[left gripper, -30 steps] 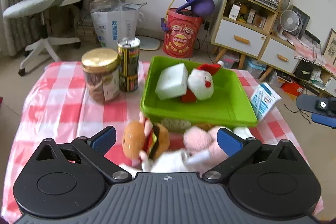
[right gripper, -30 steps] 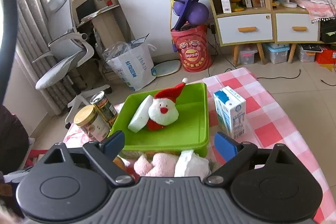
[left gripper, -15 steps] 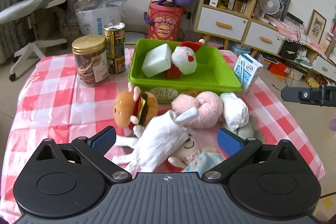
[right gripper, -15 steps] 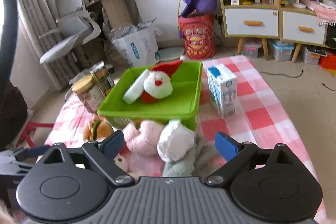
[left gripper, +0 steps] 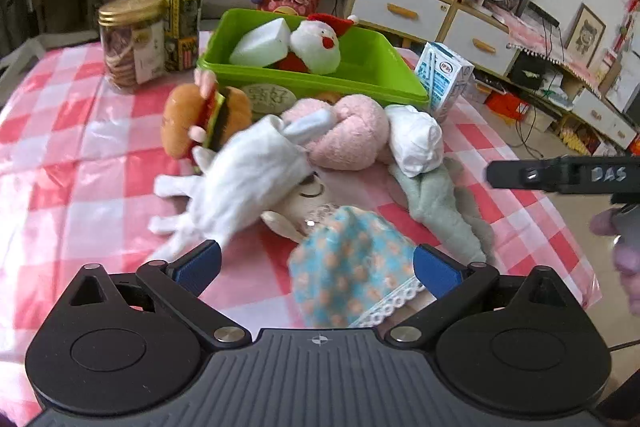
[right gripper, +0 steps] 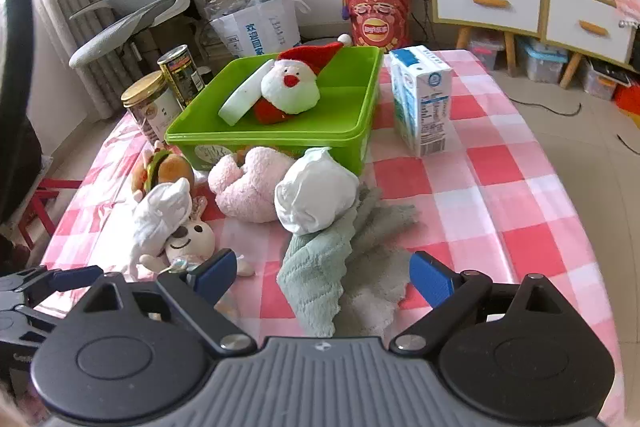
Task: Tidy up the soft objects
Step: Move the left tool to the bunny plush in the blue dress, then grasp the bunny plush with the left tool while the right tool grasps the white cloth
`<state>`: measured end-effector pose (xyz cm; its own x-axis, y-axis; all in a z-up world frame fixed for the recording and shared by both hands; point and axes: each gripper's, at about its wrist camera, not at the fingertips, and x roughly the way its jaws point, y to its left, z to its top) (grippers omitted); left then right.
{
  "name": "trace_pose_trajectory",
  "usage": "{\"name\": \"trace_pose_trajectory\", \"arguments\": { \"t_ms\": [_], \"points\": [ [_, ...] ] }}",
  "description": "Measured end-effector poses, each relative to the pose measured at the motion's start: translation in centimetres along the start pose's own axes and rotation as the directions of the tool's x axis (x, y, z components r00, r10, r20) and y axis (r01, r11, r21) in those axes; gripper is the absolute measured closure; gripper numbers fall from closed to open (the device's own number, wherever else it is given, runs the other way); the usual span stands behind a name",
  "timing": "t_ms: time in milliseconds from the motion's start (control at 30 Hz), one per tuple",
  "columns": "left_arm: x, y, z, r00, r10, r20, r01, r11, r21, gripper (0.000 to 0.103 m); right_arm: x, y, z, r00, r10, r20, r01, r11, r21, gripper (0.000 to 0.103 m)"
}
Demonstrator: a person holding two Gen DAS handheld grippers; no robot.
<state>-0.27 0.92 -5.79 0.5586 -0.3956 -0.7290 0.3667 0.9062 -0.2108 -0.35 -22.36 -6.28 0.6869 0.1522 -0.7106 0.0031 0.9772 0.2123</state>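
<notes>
A green bin (left gripper: 372, 67) (right gripper: 360, 107) holds a Santa plush (left gripper: 316, 45) (right gripper: 290, 89) and a white sponge block (left gripper: 260, 43) (right gripper: 240, 99). In front of it lie a burger plush (left gripper: 200, 119) (right gripper: 164, 167), a white plush (left gripper: 244, 179) (right gripper: 160, 215), a pink plush (left gripper: 348, 135) (right gripper: 248, 187), a white cloth ball (left gripper: 416, 139) (right gripper: 316, 195), a green towel (left gripper: 436, 203) (right gripper: 332, 267) and a bunny doll in a blue dress (left gripper: 352, 263) (right gripper: 192, 239). My left gripper (left gripper: 316, 263) is open over the doll. My right gripper (right gripper: 320, 271) is open over the towel.
A cookie jar (left gripper: 132, 43) (right gripper: 150, 107) and a can (left gripper: 182, 21) (right gripper: 178, 71) stand left of the bin. A milk carton (left gripper: 442, 79) (right gripper: 420, 99) stands to its right. The table has a red checked cloth (left gripper: 80, 147) (right gripper: 500, 187). A chair, shelves and a red bucket stand behind.
Both grippers have pulled back from the bin toward the table's near side and dropped lower. More of the plush pile now shows. Both stay open and empty.
</notes>
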Motion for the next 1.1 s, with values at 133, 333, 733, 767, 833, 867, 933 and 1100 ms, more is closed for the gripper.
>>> {"name": "trace_pose_trajectory", "arguments": {
  "t_ms": [133,333,733,767,833,867,933,1100],
  "points": [
    [1.0,-0.6,-0.4,0.999,-0.011,0.033,0.013,0.998,-0.054,0.008,1.1,0.4,-0.2,0.999,-0.005,0.038,0.006,1.0,-0.031,0.034],
    [2.7,-0.8,-0.7,1.0,-0.015,0.028,0.019,0.988,-0.15,0.022,2.2,0.5,0.1,0.993,0.015,0.114,-0.011,0.999,-0.04,0.034],
    [4.1,-0.4,-0.7,0.999,0.013,0.039,-0.005,0.976,-0.217,0.045,5.3,2.3,0.1,0.988,0.031,0.152,-0.013,0.993,-0.118,0.044],
    [4.2,-0.3,-0.8,0.999,0.01,0.039,-0.001,0.975,-0.222,0.046,5.4,2.3,0.1,0.988,0.03,0.152,-0.012,0.993,-0.119,0.045],
    [4.3,-0.2,-0.9,0.999,0.005,0.045,0.006,0.973,-0.23,0.048,5.8,2.4,0.2,0.988,0.027,0.152,-0.008,0.992,-0.122,0.051],
    [4.3,-0.2,-1.0,0.999,0.002,0.049,0.01,0.972,-0.234,0.05,5.9,2.5,0.2,0.988,0.025,0.152,-0.006,0.992,-0.125,0.054],
    [4.5,-0.2,-1.1,0.999,-0.005,0.053,0.018,0.969,-0.245,0.051,6.2,2.6,0.2,0.988,0.019,0.155,0.001,0.991,-0.13,0.057],
    [4.7,-0.6,-0.8,0.999,-0.013,0.052,0.025,0.971,-0.236,0.055,6.9,2.5,0.4,0.989,0.013,0.15,0.007,0.991,-0.132,0.069]
  ]
}}
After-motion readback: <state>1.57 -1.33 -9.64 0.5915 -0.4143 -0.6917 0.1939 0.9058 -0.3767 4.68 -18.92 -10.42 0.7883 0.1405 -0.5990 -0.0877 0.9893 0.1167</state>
